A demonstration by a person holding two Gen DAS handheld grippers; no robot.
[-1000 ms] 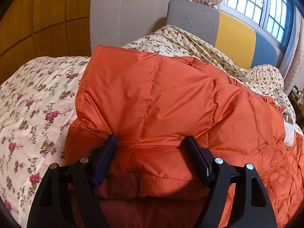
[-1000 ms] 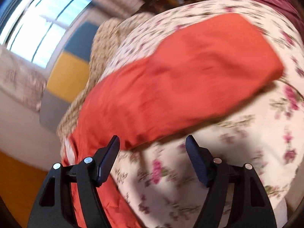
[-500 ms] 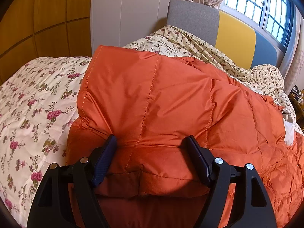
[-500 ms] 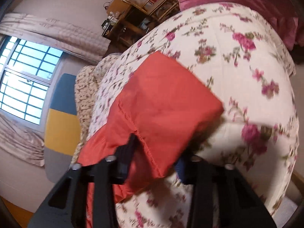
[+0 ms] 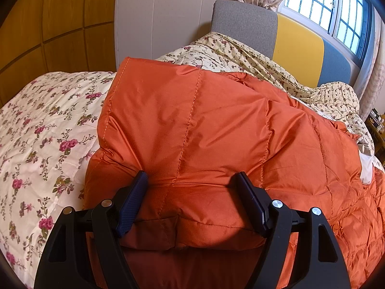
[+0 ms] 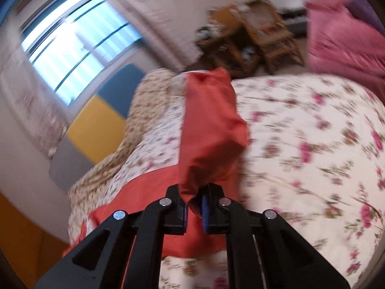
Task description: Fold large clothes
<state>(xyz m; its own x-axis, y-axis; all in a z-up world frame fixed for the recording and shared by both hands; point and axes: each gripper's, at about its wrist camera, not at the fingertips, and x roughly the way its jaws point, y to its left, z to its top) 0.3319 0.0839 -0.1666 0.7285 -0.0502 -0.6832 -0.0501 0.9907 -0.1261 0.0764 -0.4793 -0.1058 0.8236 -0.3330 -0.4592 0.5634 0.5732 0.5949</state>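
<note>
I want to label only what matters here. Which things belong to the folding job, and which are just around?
Job: orange padded jacket; right tongs clamped on its sleeve; left tongs around its folded edge.

Around: floral bedspread, headboard, window, pink cloth, wooden rack.

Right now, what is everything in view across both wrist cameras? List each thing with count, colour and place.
Quilted orange down jacket: one, orange, spread on the bed; one end lifted in the right fingers.
Floral quilted bedspread: one, cream with pink roses, covering the bed.
Small-flowered crumpled blanket: one, pale yellow, at the bed's head.
Padded headboard: one, grey, yellow and blue panels, below the window.
Barred window: one, bright, with beige curtains.
Pink cloth heap: one, pink, beyond the bed.
Wooden furniture: blurred, brown, beside the pink heap.
Left gripper: black, fingers wide, resting against the jacket's folded edge.
Right gripper: black, just been closing, fingers pinching jacket fabric.
</note>
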